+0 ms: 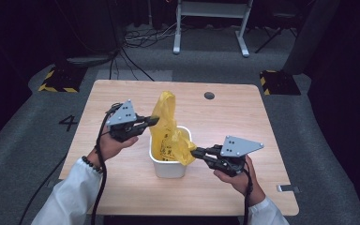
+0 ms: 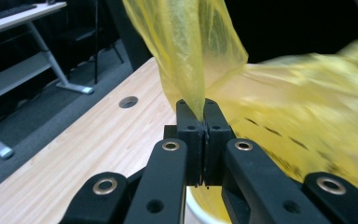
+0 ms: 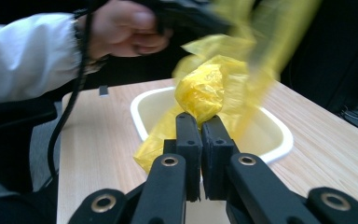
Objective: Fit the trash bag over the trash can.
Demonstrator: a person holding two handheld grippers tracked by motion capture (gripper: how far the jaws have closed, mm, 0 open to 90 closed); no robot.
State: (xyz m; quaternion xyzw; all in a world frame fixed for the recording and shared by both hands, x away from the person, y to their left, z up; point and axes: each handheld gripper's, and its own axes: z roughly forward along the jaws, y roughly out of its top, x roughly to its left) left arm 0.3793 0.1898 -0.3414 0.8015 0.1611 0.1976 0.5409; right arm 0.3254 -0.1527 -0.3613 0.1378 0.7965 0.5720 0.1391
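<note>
Fingers [image 2: 214,122] of the left gripper [image 1: 152,121] are clamped together on a thin fold of the yellow plastic bag [image 1: 168,133], film pinched right at the tips. Fingers [image 3: 216,140] of the right gripper [image 1: 198,152] are likewise pressed together on a bunched edge of the bag at the opposite side.

The bag is seated in the white bin [image 1: 168,168], which is stood near the middle of the wooden tabletop [image 1: 243,122]. One corner of the bag is held up well above the rim on the left side; the other edge is held low, just beside the right rim. The film is seen stretched between the two grips. A round cable hole [image 1: 209,95] is seen in the tabletop beyond the bin.
</note>
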